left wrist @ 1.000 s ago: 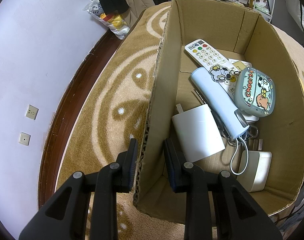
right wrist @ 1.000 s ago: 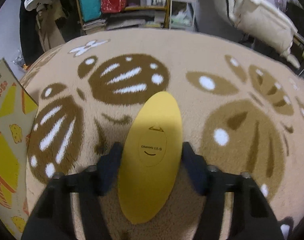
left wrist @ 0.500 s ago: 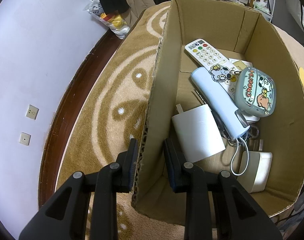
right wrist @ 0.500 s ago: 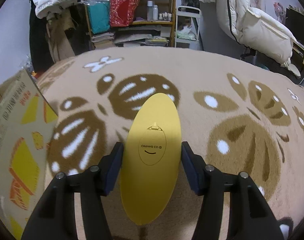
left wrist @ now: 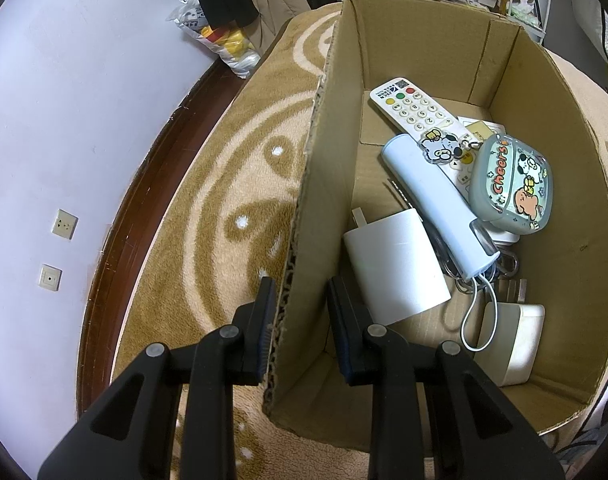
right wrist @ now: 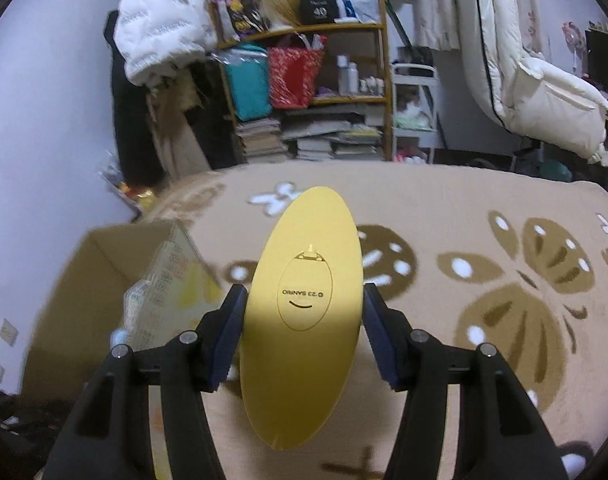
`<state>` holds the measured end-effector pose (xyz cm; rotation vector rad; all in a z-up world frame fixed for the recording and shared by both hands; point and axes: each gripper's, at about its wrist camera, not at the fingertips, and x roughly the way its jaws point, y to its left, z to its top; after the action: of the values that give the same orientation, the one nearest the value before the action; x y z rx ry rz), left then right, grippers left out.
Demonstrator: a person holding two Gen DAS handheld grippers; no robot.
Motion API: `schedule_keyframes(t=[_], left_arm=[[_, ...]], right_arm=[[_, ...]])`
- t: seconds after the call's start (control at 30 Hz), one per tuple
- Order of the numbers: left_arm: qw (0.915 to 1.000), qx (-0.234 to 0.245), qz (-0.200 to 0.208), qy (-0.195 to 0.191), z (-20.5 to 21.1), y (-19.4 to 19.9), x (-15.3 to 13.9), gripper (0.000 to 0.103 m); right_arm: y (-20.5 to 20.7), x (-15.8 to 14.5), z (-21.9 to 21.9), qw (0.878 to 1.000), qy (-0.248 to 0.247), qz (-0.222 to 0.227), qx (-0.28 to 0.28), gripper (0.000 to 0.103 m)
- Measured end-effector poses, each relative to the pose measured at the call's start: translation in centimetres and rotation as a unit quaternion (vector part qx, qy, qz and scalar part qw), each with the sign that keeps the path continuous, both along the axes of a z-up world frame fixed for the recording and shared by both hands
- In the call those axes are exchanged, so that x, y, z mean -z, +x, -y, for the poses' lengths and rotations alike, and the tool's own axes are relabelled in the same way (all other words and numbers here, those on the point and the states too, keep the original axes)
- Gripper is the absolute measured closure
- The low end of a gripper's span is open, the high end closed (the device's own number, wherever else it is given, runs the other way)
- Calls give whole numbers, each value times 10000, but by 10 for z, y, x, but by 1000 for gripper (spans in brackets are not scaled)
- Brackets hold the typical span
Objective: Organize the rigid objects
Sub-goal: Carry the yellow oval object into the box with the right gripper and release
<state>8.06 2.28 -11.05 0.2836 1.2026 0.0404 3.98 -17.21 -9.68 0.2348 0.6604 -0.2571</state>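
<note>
A big tan rug [right wrist: 444, 208] w/ brown swirls and white dots covers the floor in both views. On it sits a cardboard box [left wrist: 564, 184], open at the top. In the right wrist view the same box [right wrist: 100, 280] shows low on the left, a bit blurry.

The left gripper [left wrist: 298, 312] is clamped on the box's near side wall: one finger is outside by the rug, the other is inside the box, and the wall is pinched between them.

The right gripper [right wrist: 304, 320] is up in the air above the rug, w/ the box off to its left. It grips a flat yellow oval thing [right wrist: 304, 308], one pad on each long edge. The oval sticks out past the fingers at both ends. It has small print and a little lid shape on it.

Inside the box, biggest first: a white charger block [left wrist: 396, 264] near the inside finger, a long pale blue tube [left wrist: 436, 200] lying slanted across the pile, a white remote [left wrist: 416, 110] w/ coloured buttons at the far end, a grey-green cartoon case [left wrist: 512, 184] that says "Cheers" by the right wall, a cream box [left wrist: 512, 340] in the near right corner, a thin white cord [left wrist: 480, 312] looping from the tube's end, and a small dog charm [left wrist: 440, 146] on top of the remote.

Far back stands a shelf [right wrist: 304, 76] full of bags, bottles and books.
</note>
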Motion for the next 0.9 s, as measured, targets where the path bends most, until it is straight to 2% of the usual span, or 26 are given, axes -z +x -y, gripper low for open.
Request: schedule_keyframes(t=[0.43,0.9], left_arm=[[10000,-7,-10,-16,1,1,1,77],[9999,-28,-53,-92,-5,1,1,77]], right_arm=[[11,-34,-66,9950,-77,324,-939,42],[10,-33,-99,9885,9,237,-1492,42]])
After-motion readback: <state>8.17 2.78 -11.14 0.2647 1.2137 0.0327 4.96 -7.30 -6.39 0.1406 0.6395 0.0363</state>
